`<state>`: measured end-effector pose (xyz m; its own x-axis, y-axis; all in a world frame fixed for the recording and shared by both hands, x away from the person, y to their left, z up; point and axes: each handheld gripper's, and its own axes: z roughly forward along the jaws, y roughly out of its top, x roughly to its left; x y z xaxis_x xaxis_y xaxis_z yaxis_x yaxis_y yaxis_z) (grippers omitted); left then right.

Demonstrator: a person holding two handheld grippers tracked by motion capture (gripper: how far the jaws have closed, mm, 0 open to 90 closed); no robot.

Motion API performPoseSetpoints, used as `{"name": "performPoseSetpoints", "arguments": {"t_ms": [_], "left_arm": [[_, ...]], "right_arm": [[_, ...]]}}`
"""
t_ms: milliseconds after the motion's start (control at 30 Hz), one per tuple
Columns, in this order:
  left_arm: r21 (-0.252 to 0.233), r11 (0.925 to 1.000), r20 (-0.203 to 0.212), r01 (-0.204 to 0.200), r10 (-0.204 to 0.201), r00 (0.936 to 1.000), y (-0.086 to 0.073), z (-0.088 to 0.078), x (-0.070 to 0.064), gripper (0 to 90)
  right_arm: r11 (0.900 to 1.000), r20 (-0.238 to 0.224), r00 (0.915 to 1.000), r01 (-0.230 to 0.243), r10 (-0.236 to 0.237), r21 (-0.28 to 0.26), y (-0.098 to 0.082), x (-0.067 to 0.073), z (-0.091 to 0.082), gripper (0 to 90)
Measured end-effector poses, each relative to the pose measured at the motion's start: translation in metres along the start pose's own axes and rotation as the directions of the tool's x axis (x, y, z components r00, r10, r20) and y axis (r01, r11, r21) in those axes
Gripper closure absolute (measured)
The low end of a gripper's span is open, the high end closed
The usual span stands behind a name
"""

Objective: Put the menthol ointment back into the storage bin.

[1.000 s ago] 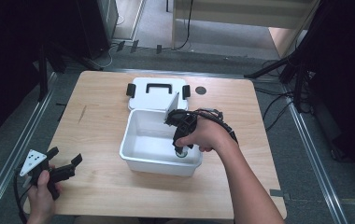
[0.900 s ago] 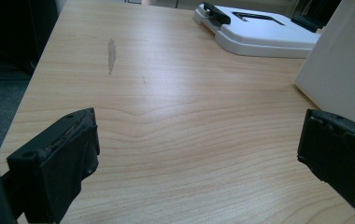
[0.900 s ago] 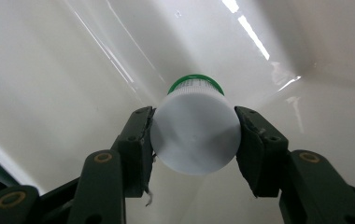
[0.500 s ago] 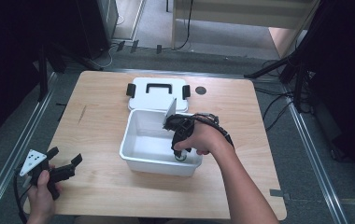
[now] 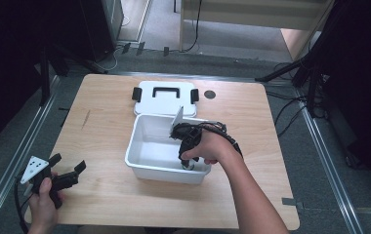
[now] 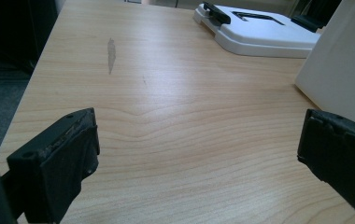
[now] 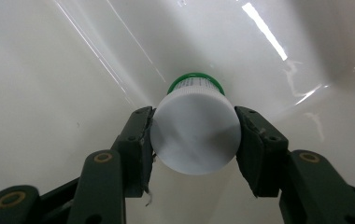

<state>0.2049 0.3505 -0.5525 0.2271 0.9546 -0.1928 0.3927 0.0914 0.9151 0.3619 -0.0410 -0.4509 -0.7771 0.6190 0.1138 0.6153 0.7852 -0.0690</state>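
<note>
At the lower left of the high view the left gripper [image 5: 66, 170] rests on the table [image 5: 252, 122] with its jaws wide apart and nothing between them. Right of centre, the right gripper [image 5: 189, 163] reaches down into the white bin [image 5: 139, 146], clamped on the white-capped jar [image 7: 195, 130] near the bin's floor. Beyond the bin, the lid [image 5: 164, 97] lies flat at upper centre.

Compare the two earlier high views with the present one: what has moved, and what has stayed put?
The right gripper, shut on the white-capped bottle, has sunk deeper into the white bin, toward its front right corner. The left gripper stays open at the table's near left, and the lid stays behind the bin.
</note>
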Motion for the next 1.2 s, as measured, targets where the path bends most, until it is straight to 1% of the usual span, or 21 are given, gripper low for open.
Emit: {"name": "performPoseSetpoints", "arguments": {"t_ms": [167, 333, 567, 600, 767, 867, 1067, 1200], "left_arm": [[0.000, 1.0000, 0.000, 0.001, -0.001, 1.0000, 0.000, 0.000, 0.000, 0.0], [-0.001, 1.0000, 0.001, 0.002, -0.002, 1.0000, 0.000, 0.000, 0.000, 0.0], [-0.001, 1.0000, 0.001, 0.002, -0.002, 1.0000, 0.000, 0.000, 0.000, 0.0], [-0.001, 1.0000, 0.001, 0.002, -0.002, 1.0000, 0.000, 0.000, 0.000, 0.0], [-0.002, 1.0000, 0.002, 0.003, -0.003, 1.0000, 0.000, 0.000, 0.000, 0.0], [-0.002, 1.0000, 0.002, 0.002, -0.002, 1.0000, 0.000, 0.000, 0.000, 0.0], [-0.001, 1.0000, 0.002, 0.002, -0.002, 1.0000, 0.000, 0.000, 0.000, 0.0], [-0.002, 1.0000, 0.002, 0.001, -0.001, 1.0000, 0.000, 0.000, 0.000, 0.0]], "right_arm": [[1.000, 0.000, 1.0000, -0.001, 0.001, 0.009, 0.000, 0.000, 0.003, 51.3], [1.000, -0.003, 0.9999, 0.014, -0.013, 0.019, -0.001, 0.000, 0.007, 51.3], [0.999, 0.018, 0.9994, 0.030, -0.031, 0.036, -0.001, 0.001, 0.011, 51.2], [0.999, 0.019, 0.9995, 0.025, -0.026, 0.040, -0.001, 0.002, 0.012, 51.2], [0.998, 0.030, 0.9989, 0.034, -0.036, 0.047, 0.000, 0.002, 0.014, 51.2], [0.998, 0.036, 0.9982, 0.045, -0.047, 0.051, 0.000, 0.003, 0.016, 51.1], [0.997, 0.039, 0.9981, 0.045, -0.048, 0.055, 0.000, 0.004, 0.017, 51.0], [0.997, 0.039, 0.9975, 0.056, -0.058, 0.057, -0.001, 0.005, 0.017, 50.1]]}}
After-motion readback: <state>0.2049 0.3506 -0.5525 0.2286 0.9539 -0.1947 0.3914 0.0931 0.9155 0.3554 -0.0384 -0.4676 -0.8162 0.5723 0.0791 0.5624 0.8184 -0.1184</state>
